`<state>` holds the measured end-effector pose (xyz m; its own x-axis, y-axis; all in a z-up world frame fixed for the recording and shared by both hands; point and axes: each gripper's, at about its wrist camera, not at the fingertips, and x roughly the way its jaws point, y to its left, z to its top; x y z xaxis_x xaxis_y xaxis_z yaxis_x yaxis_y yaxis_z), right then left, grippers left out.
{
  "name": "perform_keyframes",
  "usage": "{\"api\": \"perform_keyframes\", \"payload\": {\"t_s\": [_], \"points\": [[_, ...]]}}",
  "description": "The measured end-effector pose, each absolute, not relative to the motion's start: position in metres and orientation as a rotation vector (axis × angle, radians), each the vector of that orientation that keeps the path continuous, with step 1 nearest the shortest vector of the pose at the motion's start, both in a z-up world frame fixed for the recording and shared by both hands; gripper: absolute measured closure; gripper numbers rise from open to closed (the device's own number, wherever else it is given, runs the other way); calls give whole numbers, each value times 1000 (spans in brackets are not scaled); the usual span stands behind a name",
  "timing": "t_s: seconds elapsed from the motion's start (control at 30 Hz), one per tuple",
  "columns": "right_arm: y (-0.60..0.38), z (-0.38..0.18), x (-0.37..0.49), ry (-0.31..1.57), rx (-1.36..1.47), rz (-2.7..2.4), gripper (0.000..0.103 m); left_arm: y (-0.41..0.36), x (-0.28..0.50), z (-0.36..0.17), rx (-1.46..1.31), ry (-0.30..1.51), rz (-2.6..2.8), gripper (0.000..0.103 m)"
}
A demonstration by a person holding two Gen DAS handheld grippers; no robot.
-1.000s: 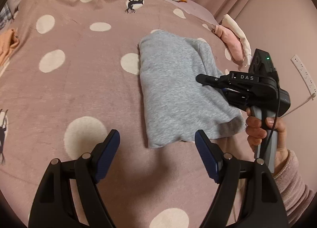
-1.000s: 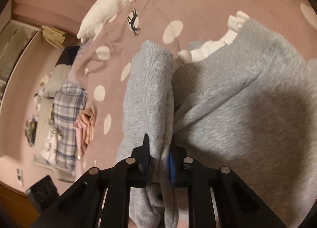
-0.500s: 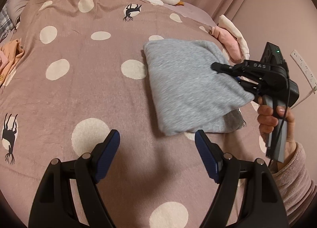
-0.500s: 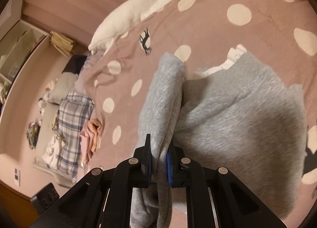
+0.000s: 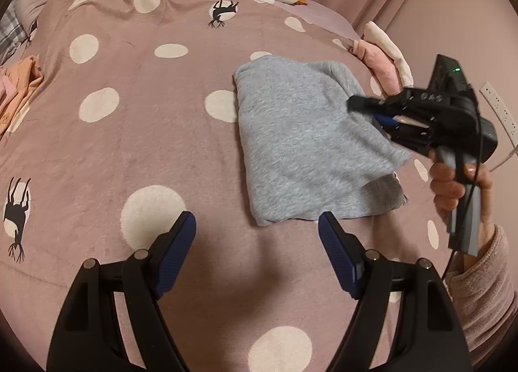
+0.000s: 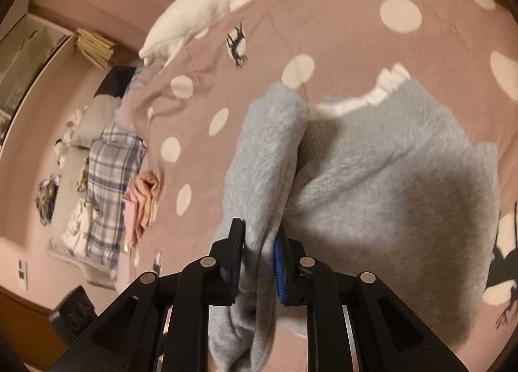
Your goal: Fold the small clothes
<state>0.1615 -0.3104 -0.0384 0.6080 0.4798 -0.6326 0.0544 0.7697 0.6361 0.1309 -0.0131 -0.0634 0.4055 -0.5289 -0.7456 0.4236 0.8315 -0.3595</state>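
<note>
R gripper (image 6: 259, 255) fingers pinched a bunched edge of the grey top (image 5: 304, 145), rest lying on the dotted bedspread (image 5: 129, 132). L gripper (image 5: 257, 236) fingers spread wide, holding nothing, top just ahead. Grip looked slack, blurry.

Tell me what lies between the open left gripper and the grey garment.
Only bare spotted bedspread separates the left gripper from the grey garment, seen in the left wrist view.

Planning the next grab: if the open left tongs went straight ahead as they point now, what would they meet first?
Probably the near hem of the folded grey knit garment; the left tongs sit just short of it, over the pink dotted bedspread. Depth is unclear.
</note>
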Motion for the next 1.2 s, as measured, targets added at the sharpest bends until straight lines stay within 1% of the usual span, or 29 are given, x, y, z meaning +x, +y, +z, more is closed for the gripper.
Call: {"api": "perform_keyframes", "payload": {"t_s": [0.03,0.07,0.1,0.13,0.17,0.6,0.8,0.93,1.03,1.07,1.1,1.13,1.2], "points": [[-311,-36,161,883,667,271,85,-12,131,-64,-127,989,-600,25],[-314,-33,161,876,668,273,81,-11,132,-66,-135,995,-598,25],[-315,-32,162,874,666,266,71,-11,132,-67,-142,1000,-598,25],[-315,-32,163,874,664,258,66,-12,131,-68,-145,1003,-599,25],[-315,-33,165,876,665,261,64,-13,130,-68,-143,1005,-600,25],[-331,-66,160,953,776,232,64,-12,131,-77,-121,1028,-594,25],[-318,-51,152,901,779,368,64,-14,130,-83,-123,1042,-594,25],[-312,-64,159,984,749,323,64,-15,128,-82,-125,1039,-601,25],[-313,-80,163,1015,791,314,64,-16,128,-81,-124,1035,-600,25],[-313,-81,163,1009,795,309,67,-15,128,-80,-124,1036,-599,25],[-313,-80,162,997,788,306,79,-15,128,-80,-124,1036,-598,25],[-311,-77,161,980,774,307,83,-15,128,-80,-124,1036,-596,25],[-309,-68,158,943,746,308,88,-15,128,-80,-124,1035,-595,25]]}}
